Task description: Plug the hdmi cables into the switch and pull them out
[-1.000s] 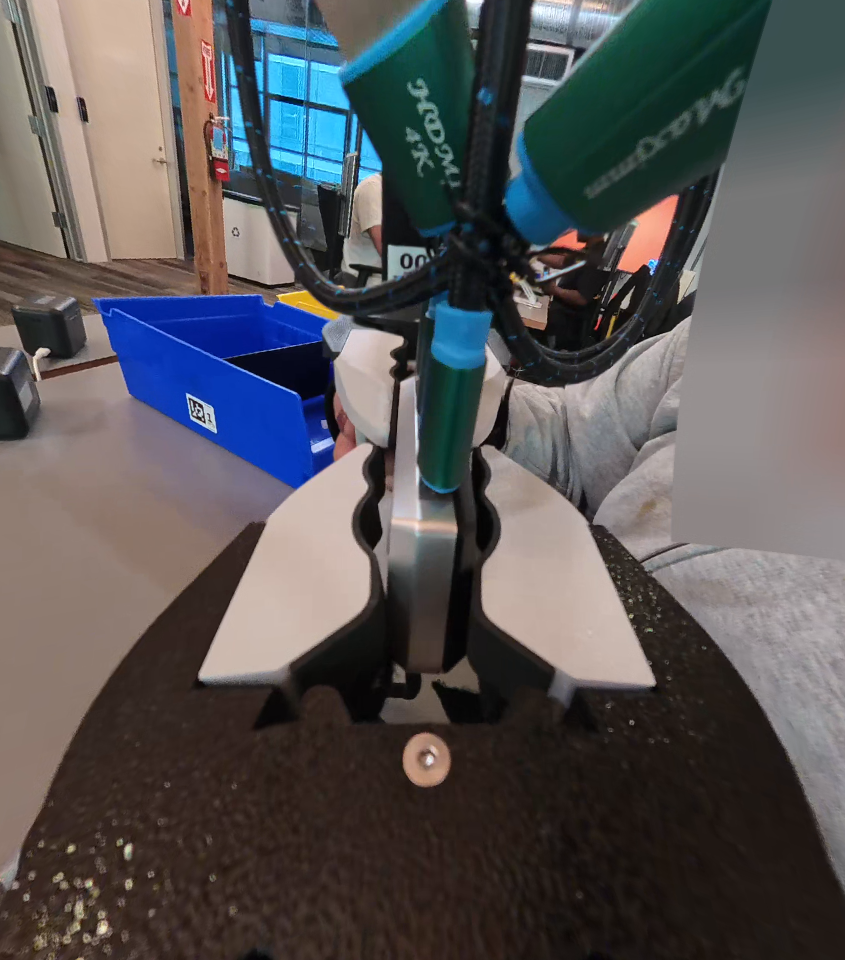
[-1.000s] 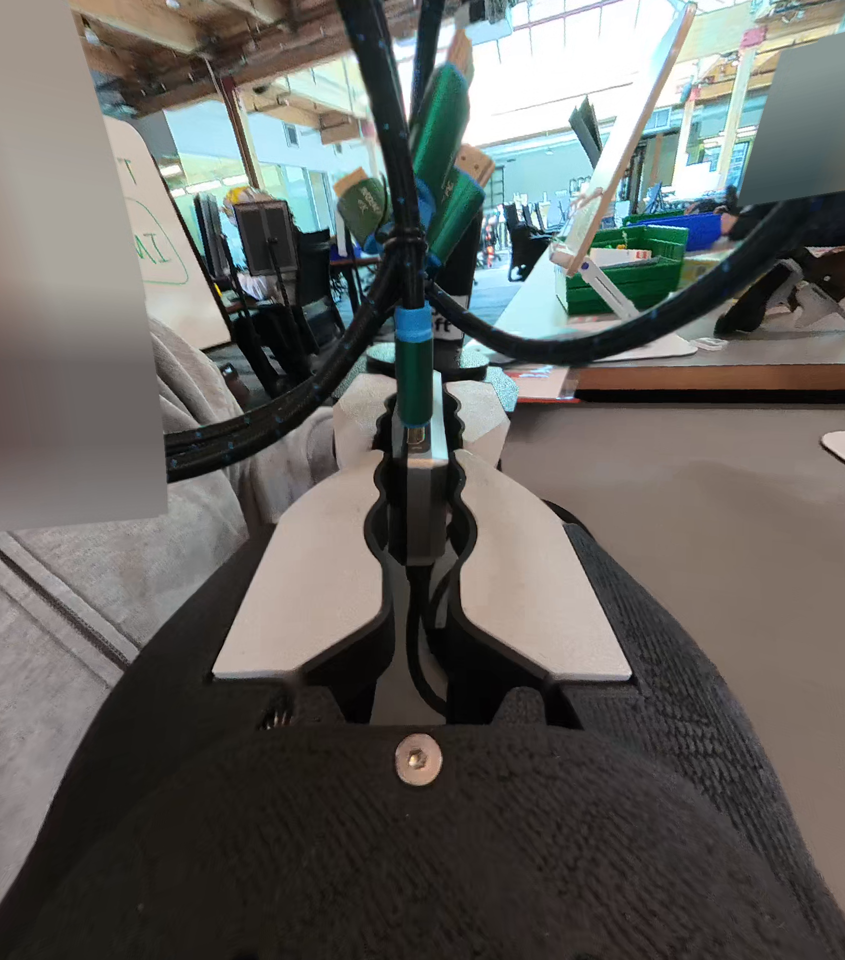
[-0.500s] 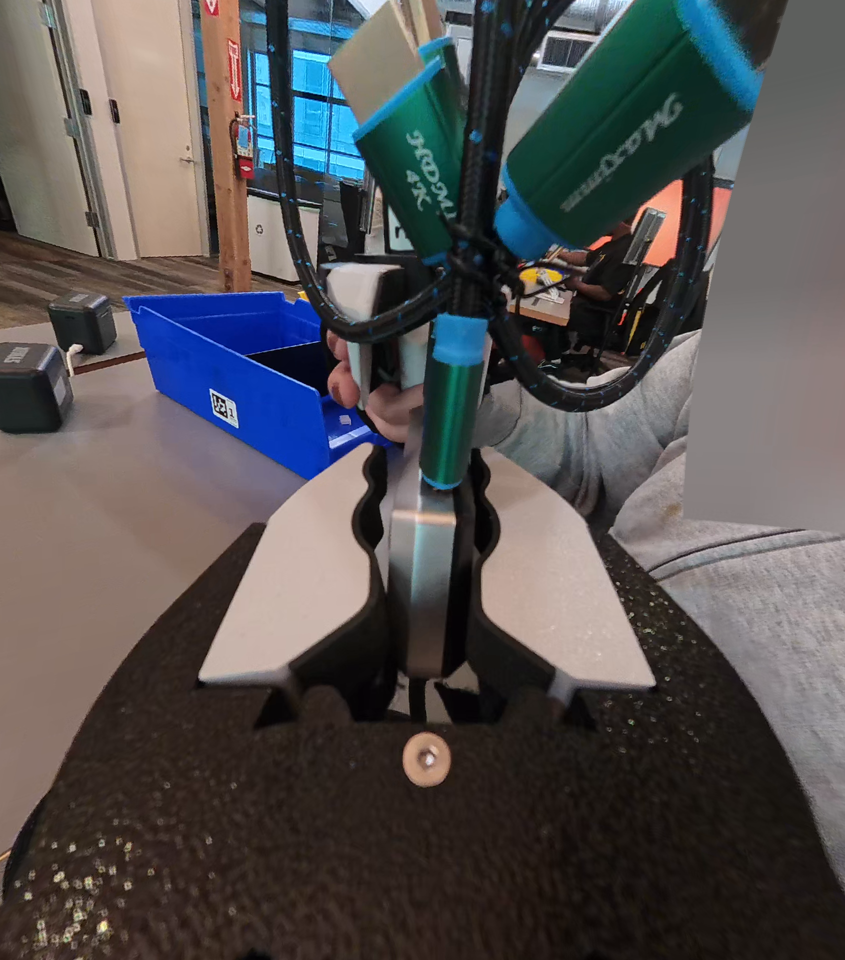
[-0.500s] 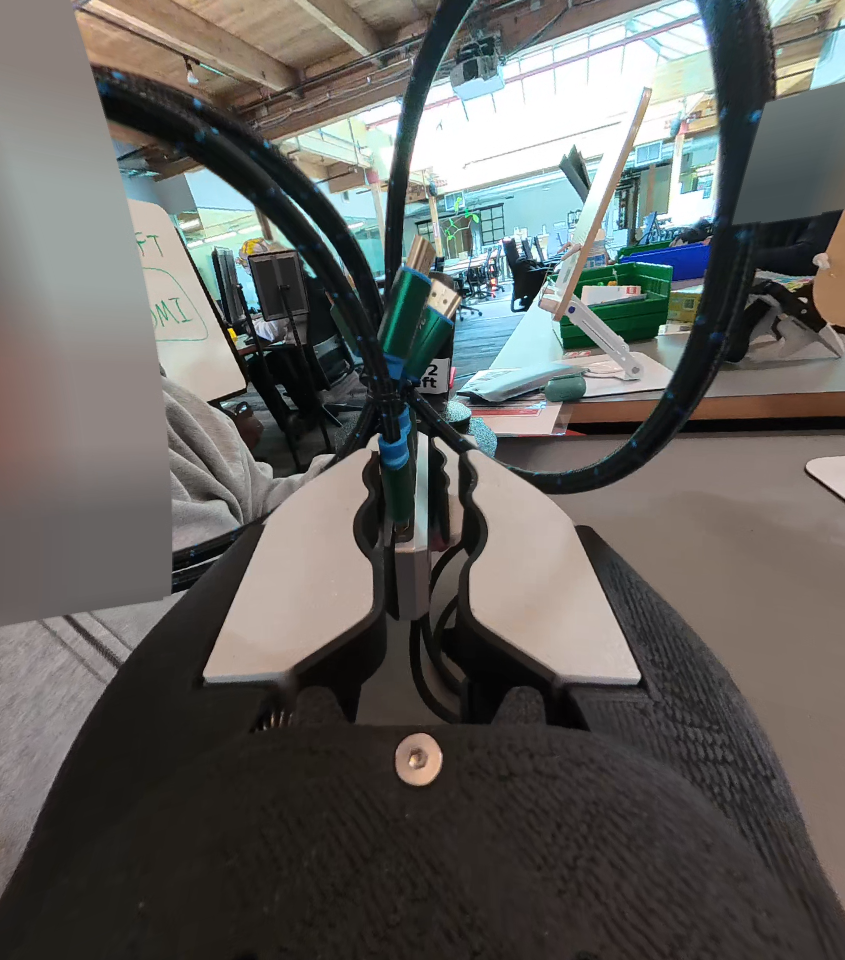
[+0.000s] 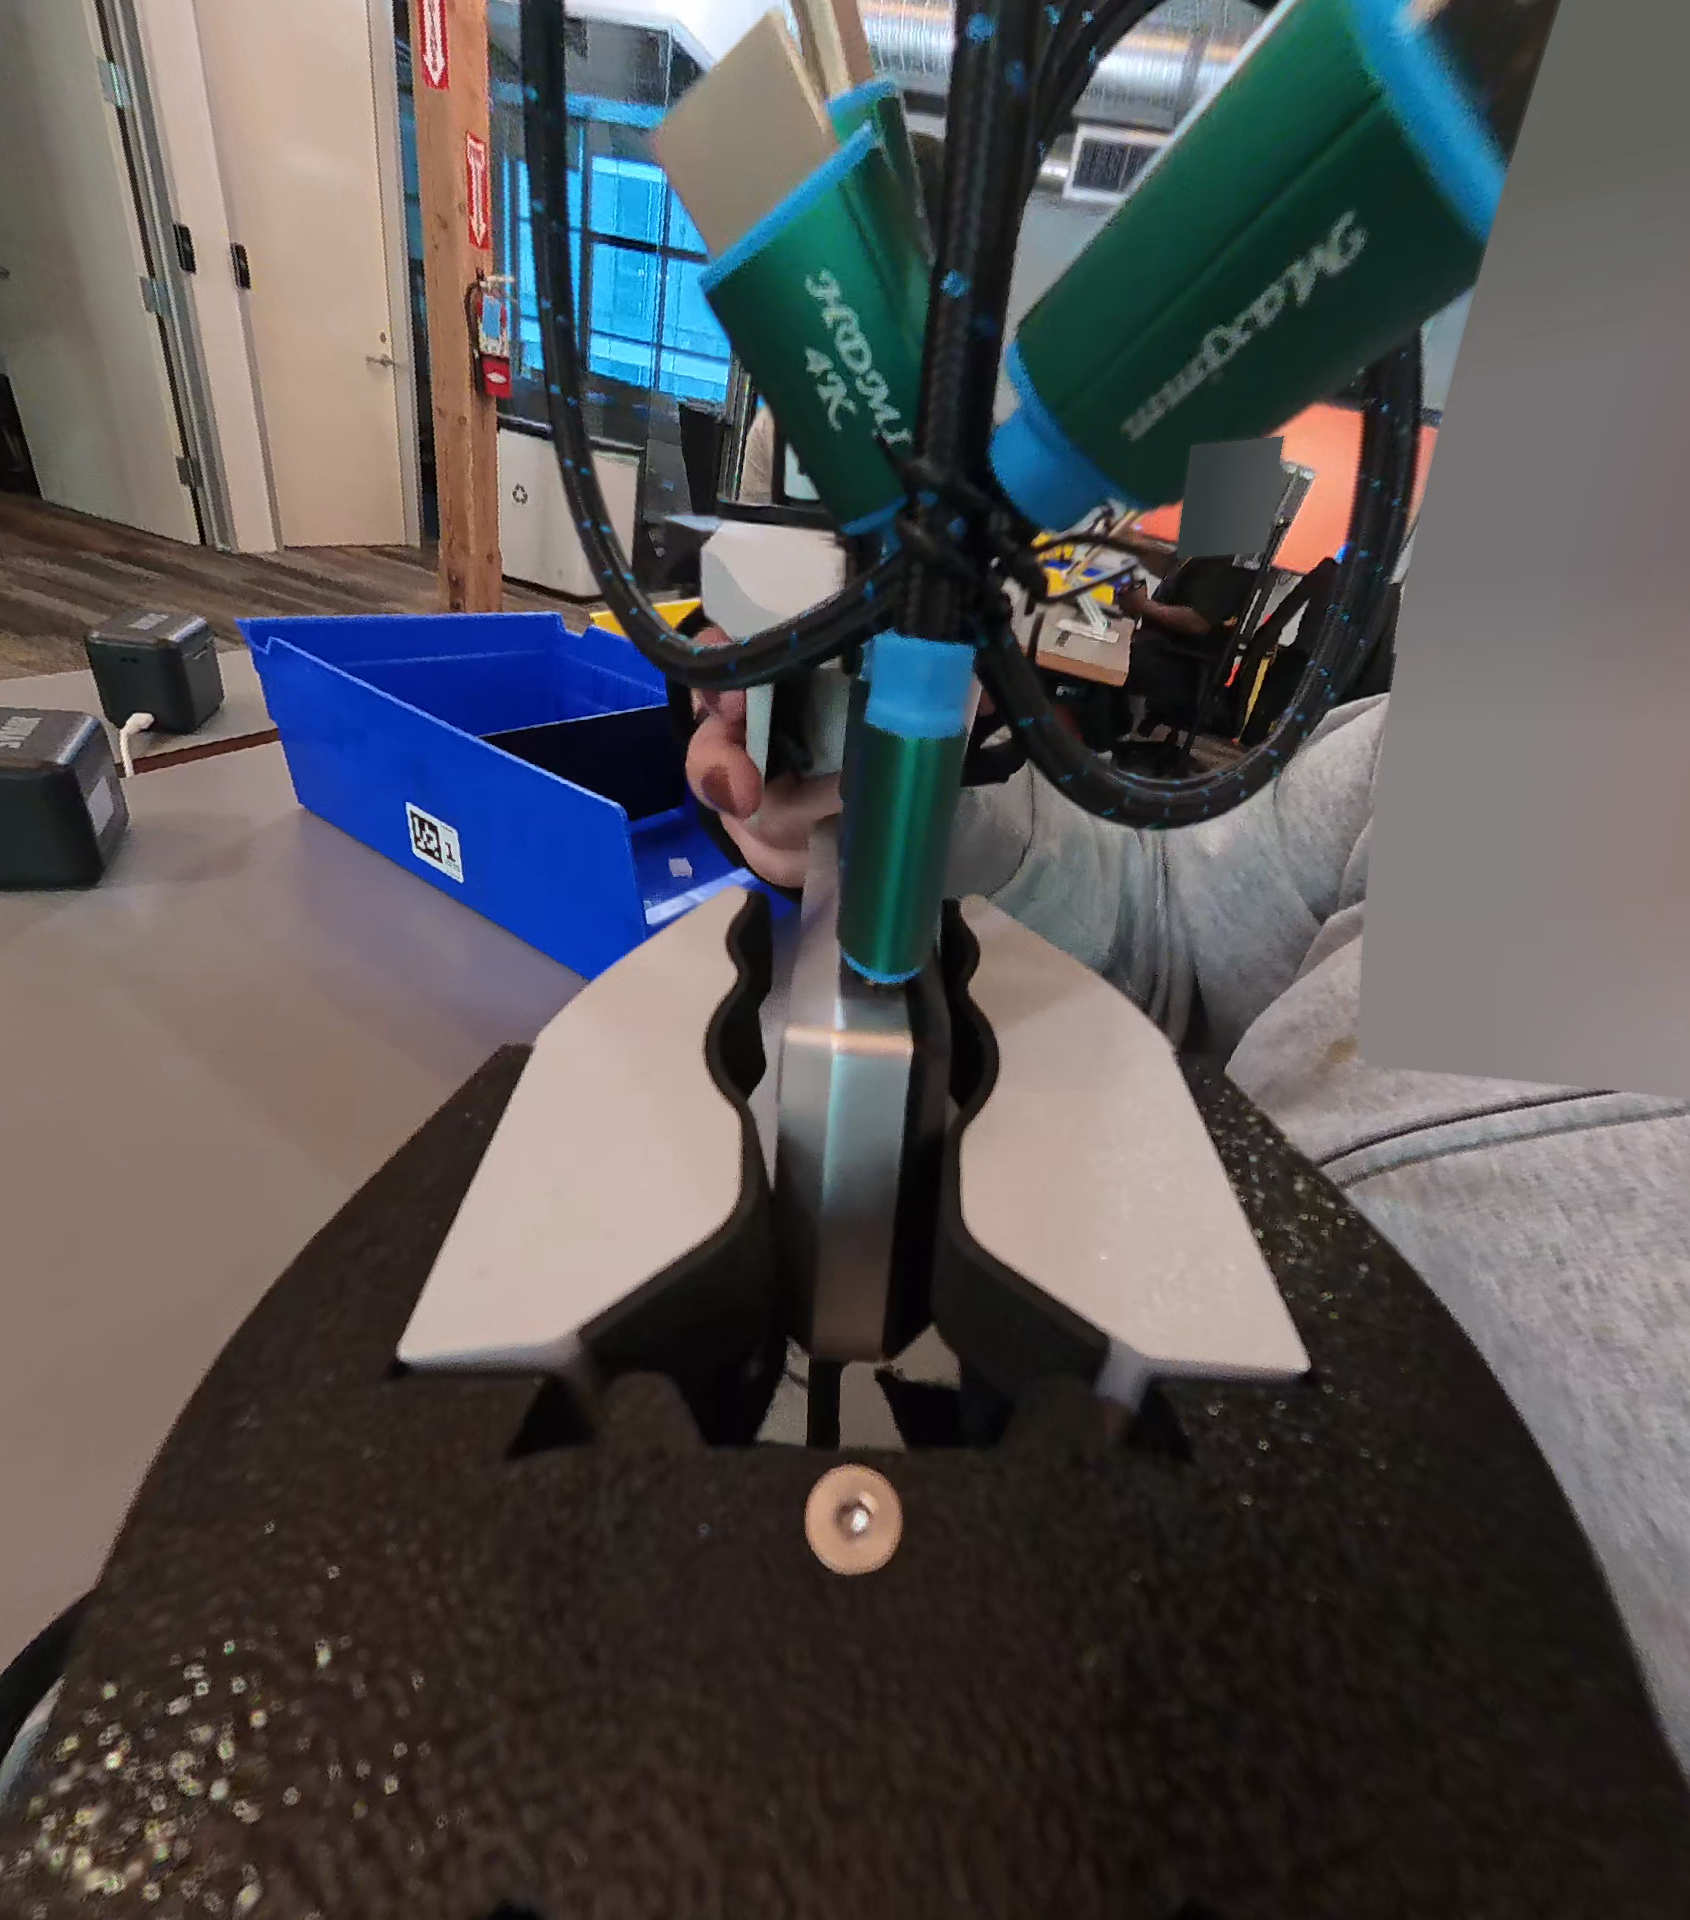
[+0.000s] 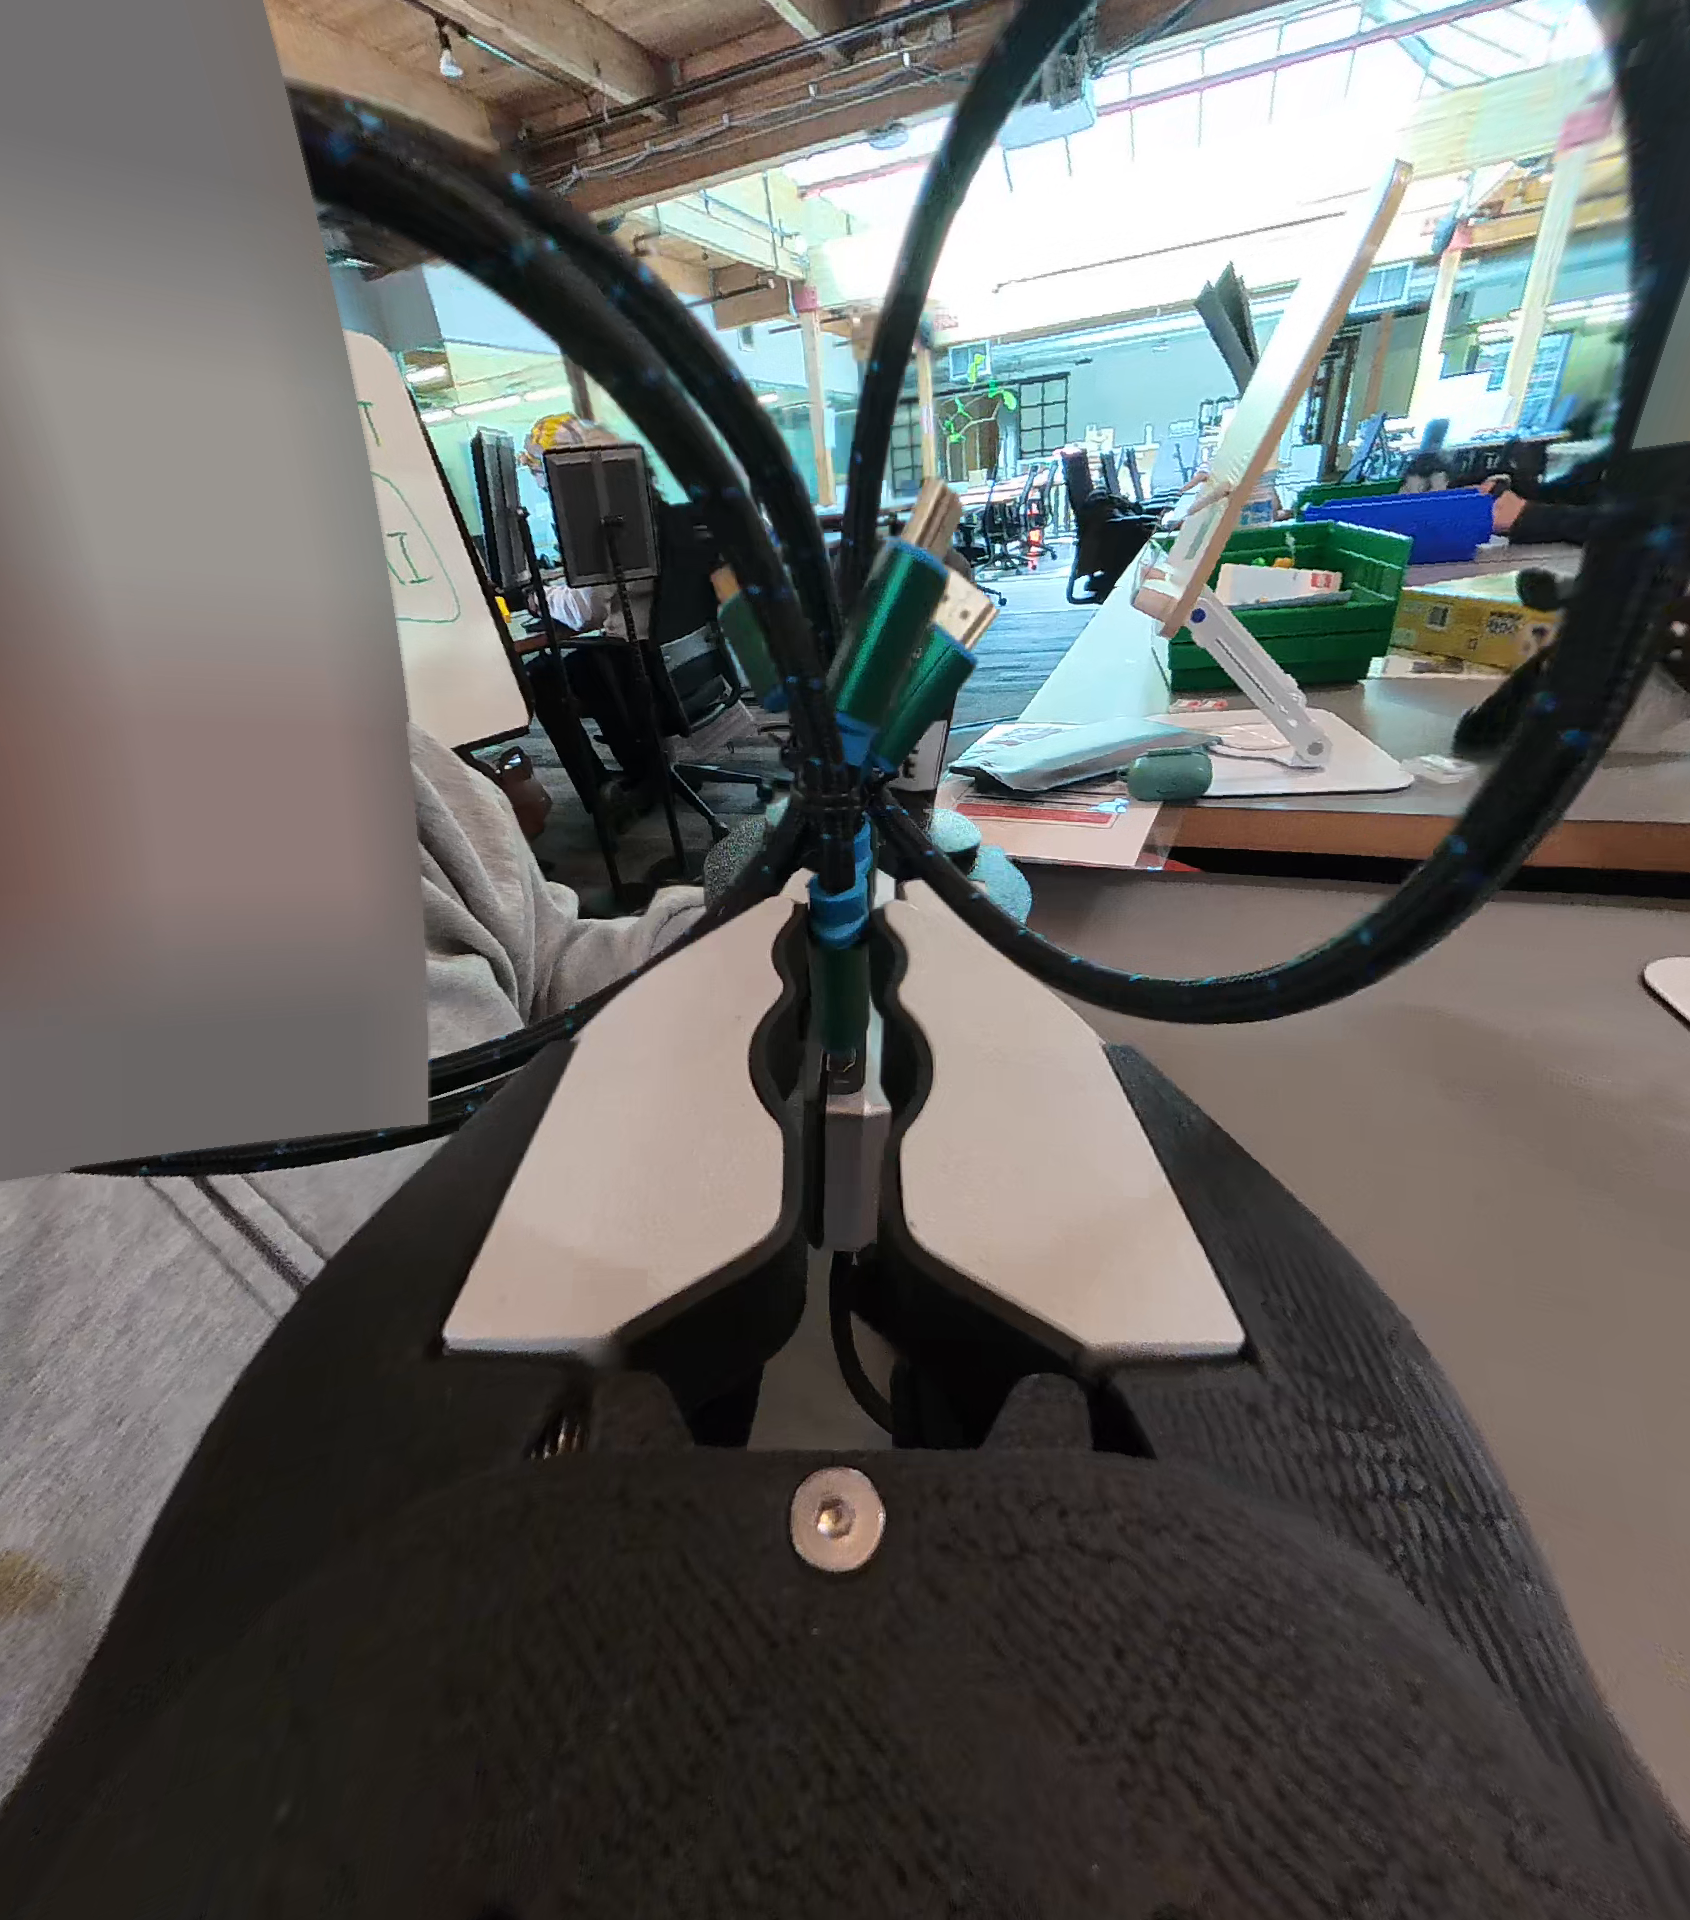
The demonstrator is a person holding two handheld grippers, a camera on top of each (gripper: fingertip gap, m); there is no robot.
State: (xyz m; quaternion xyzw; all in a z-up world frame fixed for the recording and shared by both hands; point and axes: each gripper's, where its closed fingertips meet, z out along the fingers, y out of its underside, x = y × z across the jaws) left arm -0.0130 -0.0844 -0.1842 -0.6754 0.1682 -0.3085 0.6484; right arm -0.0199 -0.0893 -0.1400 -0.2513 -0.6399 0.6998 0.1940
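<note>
The left gripper (image 5: 856, 935) is closed partway on a silver metal block (image 5: 846, 1164) with a green plug (image 5: 898, 831) seated in its far end. The right gripper (image 6: 843, 935) is pinched almost shut around that same green plug (image 6: 841, 997). Braided black cable (image 6: 1236, 977) loops above the grey table (image 6: 1392, 1143), with a blue bin (image 5: 467, 758) far left.

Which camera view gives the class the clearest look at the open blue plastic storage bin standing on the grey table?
The left wrist view: the blue plastic bin stands on the grey table just left of the left gripper, its side wall and dark divider plainly visible. The right wrist view shows nothing of this bin; only another blue bin appears far off.
</note>
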